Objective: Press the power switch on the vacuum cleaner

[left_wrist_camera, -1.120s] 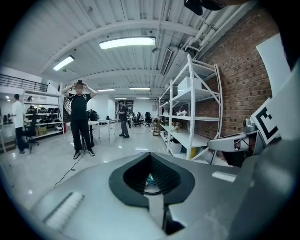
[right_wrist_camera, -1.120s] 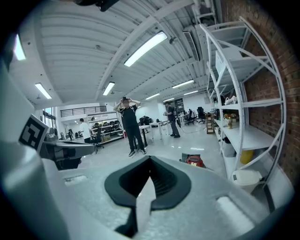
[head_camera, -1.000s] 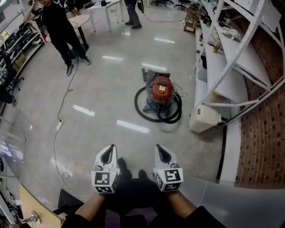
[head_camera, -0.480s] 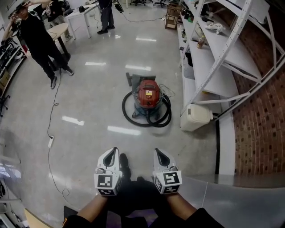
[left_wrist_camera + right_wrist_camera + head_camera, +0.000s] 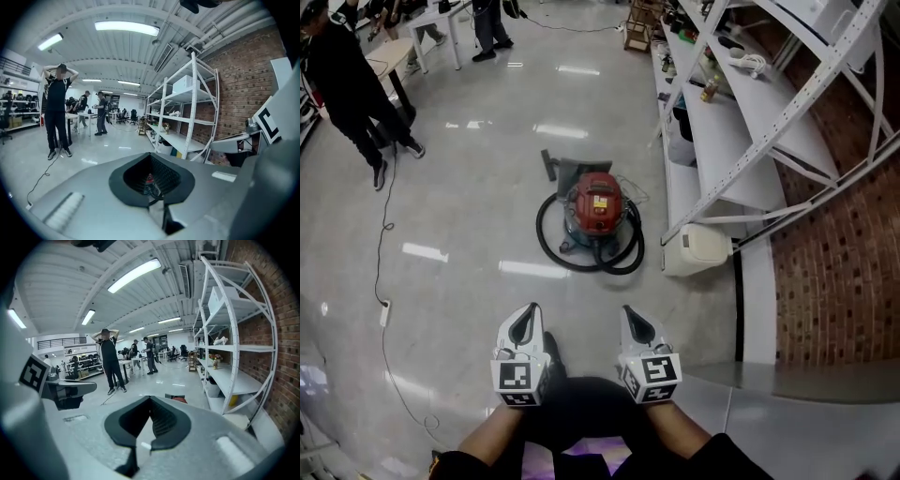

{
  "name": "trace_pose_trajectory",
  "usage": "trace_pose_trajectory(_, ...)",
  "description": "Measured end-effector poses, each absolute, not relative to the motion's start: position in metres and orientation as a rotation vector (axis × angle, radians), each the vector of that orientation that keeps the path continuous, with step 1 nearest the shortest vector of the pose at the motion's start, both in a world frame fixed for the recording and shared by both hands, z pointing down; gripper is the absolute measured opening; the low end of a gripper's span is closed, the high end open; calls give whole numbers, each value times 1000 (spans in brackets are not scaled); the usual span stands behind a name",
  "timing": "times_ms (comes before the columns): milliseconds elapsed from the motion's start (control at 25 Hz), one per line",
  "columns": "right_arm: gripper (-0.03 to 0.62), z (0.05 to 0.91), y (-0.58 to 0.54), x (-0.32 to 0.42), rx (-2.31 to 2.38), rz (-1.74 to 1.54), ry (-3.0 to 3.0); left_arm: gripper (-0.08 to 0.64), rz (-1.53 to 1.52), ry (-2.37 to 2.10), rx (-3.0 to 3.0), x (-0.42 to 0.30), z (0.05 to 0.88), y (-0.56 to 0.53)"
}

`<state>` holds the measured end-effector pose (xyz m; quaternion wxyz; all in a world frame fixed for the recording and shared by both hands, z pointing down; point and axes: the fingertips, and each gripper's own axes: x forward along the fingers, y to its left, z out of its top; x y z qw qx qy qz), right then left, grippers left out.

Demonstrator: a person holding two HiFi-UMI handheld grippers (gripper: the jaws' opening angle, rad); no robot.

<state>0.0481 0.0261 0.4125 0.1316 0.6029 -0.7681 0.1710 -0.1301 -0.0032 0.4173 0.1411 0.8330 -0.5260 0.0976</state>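
Observation:
The red vacuum cleaner stands on the glossy floor a few steps ahead, ringed by its coiled black hose. A yellow label shows on its top; I cannot make out the switch. My left gripper and right gripper are held side by side low in the head view, both shut and empty, well short of the vacuum. In the left gripper view, the left gripper frames a sliver of the vacuum through its dark opening. In the right gripper view, the vacuum's red top peeks over the right gripper.
A white shelving rack runs along the brick wall on the right, with a white canister at its foot beside the vacuum. A person in black stands at the far left. A cable trails to a power strip.
The view has moved forward: the vacuum now sits a little nearer and further left in frame. Both grippers stay shut, held together in front of me.

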Motion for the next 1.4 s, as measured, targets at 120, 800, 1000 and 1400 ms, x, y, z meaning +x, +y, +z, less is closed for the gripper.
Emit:
trace_pose_trajectory(120,-8,407,4,41,1780,488,-2217,15,252,-1514,2419,-140,414,-28)
trace_pose_trajectory(800,-8,396,-80,-8,1786,406,-2216,15,157,-1564,2430,-200,398,-109)
trace_pose_trajectory(1000,-8,407,-111,-9,1744,421,-2229,15,176,-1612,2389,-210,406,-130)
trace_pose_trajectory(1400,-8,429,-186,19,1677,480,-2235,15,243,-1615,2348,-176,423,-199)
